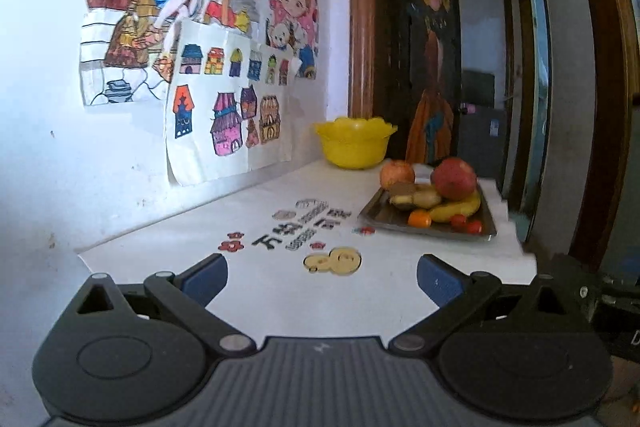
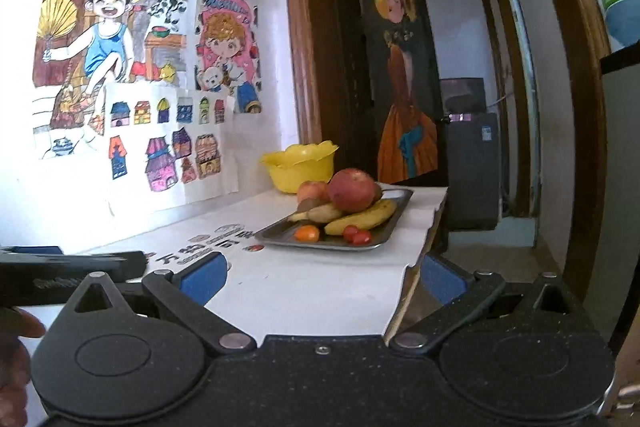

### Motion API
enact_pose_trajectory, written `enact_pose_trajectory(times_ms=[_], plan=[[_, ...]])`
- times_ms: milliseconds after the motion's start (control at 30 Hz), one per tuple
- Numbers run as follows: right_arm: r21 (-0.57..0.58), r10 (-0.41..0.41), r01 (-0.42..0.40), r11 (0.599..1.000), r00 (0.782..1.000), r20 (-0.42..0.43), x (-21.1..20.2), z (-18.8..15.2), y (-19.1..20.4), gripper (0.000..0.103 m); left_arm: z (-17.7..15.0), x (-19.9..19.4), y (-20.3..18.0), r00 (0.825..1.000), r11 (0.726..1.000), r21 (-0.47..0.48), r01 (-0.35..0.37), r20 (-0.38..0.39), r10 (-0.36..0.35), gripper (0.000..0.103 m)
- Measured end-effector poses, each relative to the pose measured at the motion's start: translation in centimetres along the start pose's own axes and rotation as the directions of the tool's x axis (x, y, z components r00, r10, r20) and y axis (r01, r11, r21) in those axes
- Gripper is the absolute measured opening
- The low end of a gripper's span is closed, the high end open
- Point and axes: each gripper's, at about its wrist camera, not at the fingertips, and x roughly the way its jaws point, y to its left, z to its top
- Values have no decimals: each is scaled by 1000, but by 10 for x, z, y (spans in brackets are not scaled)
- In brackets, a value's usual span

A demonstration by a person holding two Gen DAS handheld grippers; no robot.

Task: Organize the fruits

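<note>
- Left claw (image 1: 322,277) gapes wide and empty, low over the white worktop (image 1: 280,291).
- Ahead and to its right, well apart, the tray (image 1: 430,229) carries apples, a banana (image 1: 460,209), a small orange and tomatoes.
- The yellow bowl (image 1: 354,143) stands just behind the tray.
- Right claw (image 2: 322,277) is spread open too, empty, with the tray (image 2: 320,243) near, straight ahead.
</note>
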Motion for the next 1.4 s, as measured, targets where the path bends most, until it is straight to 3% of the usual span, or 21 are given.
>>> enact_pose_trajectory(times_ms=[500,1400], plan=[[21,-39,41,999,996,-77,34,-16,-12,102,-8,33,-3,1000,1000,1,-14,-27,14,102],[10,-13,14,1000,994,-106,43,-21,-2,102,-10,40,6,998,999,-10,-42,-45,41,102]])
